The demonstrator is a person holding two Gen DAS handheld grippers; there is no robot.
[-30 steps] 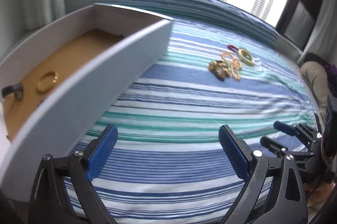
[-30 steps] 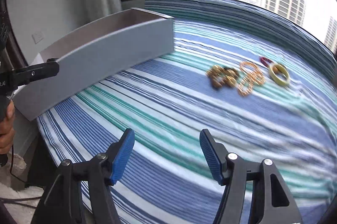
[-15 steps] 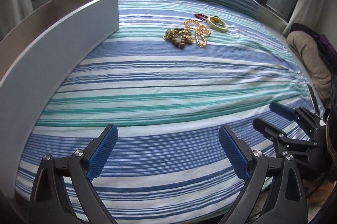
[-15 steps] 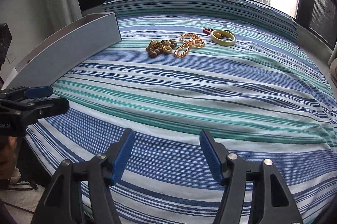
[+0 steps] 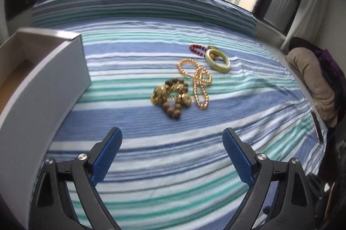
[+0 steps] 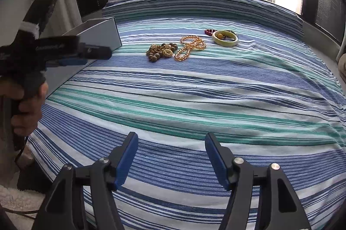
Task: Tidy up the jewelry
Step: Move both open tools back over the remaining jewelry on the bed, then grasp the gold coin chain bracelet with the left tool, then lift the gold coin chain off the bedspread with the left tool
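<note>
Left wrist view
Surface: a bed cover (image 5: 173, 156) striped blue, teal and white fills the view; tall towers stand beyond the window at 12 o'clock.
Room: dark window frame at 1 o'clock, a tan and purple heap of fabric (image 5: 311, 83) at 3 o'clock by the bed's edge.
Jewelry count: four clusters near centre, namely one brown bead bracelet tangled with gold pieces (image 5: 172, 98), one gold bead chain (image 5: 200, 83) touching it at its 2 o'clock, one pale green bangle (image 5: 217, 60) and one red bead bracelet (image 5: 197, 49) behind it.
Box: one grey open box (image 5: 43, 87) at 9 o'clock, its brown floor partly seen; its contents are hidden by the wall.
Left gripper (image 5: 172, 137): jaws spread wide, having just narrowed a little, nothing between them; the jewelry lies apart from it at 12 o'clock.

Right wrist view
Surface: the same striped cover, wrinkled toward 3 o'clock; white fleece on the floor at 8 o'clock.
Jewelry count: the same four clusters at 12 o'clock, well apart from the tips; something small and amber inside the bangle, possibly a bead.
In the way: the left gripper and a hand (image 6: 28, 104) holding its grip cover part of the box at 9 o'clock.
Right gripper (image 6: 172, 139): jaws parted, empty, over bare cover.
</note>
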